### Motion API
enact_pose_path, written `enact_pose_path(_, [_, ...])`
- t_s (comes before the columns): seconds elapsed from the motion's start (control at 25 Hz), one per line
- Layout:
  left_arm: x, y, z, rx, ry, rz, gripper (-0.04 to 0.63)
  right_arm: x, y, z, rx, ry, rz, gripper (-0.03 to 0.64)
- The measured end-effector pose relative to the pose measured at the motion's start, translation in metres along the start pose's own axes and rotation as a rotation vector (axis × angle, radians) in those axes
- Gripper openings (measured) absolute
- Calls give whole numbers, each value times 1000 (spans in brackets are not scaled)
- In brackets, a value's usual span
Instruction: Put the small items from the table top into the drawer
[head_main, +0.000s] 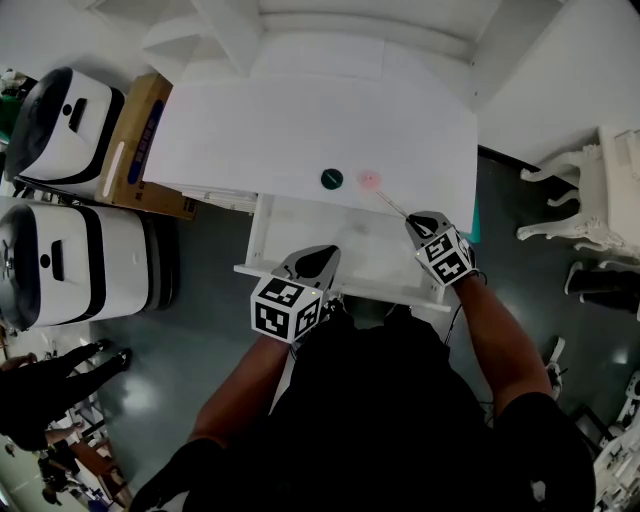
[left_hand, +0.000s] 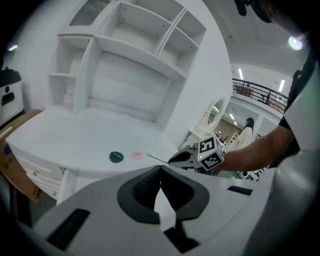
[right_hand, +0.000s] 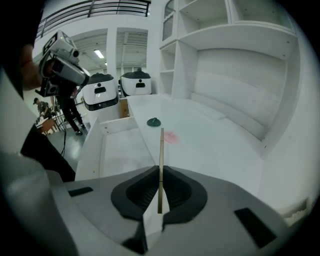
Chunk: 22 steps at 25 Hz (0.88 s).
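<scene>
Desk (head_main: 280, 130): white, with a shelf hutch along the back edge. The drawer (head_main: 375, 250) under the front edge is pulled out, and no items can be made out on the visible part of its white floor.

Left gripper (head_main: 322, 258): hangs over the front left part of the open drawer. In the left gripper view its fingers (left_hand: 146, 187) are pressed together at the tips with nothing between them.

Right gripper (head_main: 418, 222): above the right side of the drawer, close to the desk's front edge. Its fingers (right_hand: 177, 187) pinch a thin stick (right_hand: 161, 150) near its lower end. The stick points away from the gripper towards the desk's front edge, and its free tip is near the pink disc (head_main: 369, 179). Contact between tip and desk cannot be told.

Still on the desk, near the front edge above the drawer:
- dark green round piece (head_main: 332, 179), to the left
- pink disc, just beside it on the right; the two lie apart.

Floor left of the desk: a cardboard box (head_main: 140, 140) and two white machines (head_main: 70, 260).
</scene>
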<state>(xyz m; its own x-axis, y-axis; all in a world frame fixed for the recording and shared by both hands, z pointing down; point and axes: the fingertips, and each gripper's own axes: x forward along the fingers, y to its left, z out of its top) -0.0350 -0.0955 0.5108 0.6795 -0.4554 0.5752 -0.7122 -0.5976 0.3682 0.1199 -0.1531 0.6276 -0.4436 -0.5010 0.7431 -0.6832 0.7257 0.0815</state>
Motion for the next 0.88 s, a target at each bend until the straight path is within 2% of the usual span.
enact_pose_path(0.2, [1,3,1,-2,-4,10,3,4,31,-13,-107,28,69,43])
enact_pose_path(0.4, [-5,13,8,-12,-22,41,3,19,55,-38,-159,97,104,43])
enact_pose_path(0.68, [-8,10,3,-21,-4,54,3,59,52,-75,-115,215,111,44])
enact_pose_path(0.88, [-11,7,-3,-27,13,64,3,84,51,-91,-90,261,110,44])
